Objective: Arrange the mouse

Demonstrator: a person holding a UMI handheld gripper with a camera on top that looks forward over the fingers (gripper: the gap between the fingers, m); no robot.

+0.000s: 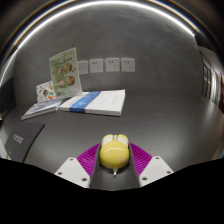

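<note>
1. Nearest the lens sits the gripper (114, 166), its two fingers spread to either side of a yellow mouse (114, 152). The magenta pads (89, 157) flank the mouse's sides closely. Both seem to touch it, so I judge the mouse clamped between them and not merely standing in the gap, though the contact lines are too small to be sure of.
2. Grey table (150, 125) fills most of the view beyond the fingers and carries everything else.
3. Well ahead and to the left lies a white book with a blue edge (95, 101), flat on the table.
4. Beside it, further left, an upright picture card (64, 69) leans near the wall, with a small leaflet (44, 96) in front of it.
5. Close by on the left, a dark notebook (20, 140) lies flat.
6. On the wall behind, a row of white sockets (104, 65) is visible.
7. The mouse is centred between the fingers, its long axis running straight ahead along them, its rounded back towards the camera. Any placing move would likely carry it forward onto the bare table to the right of the book.
</note>
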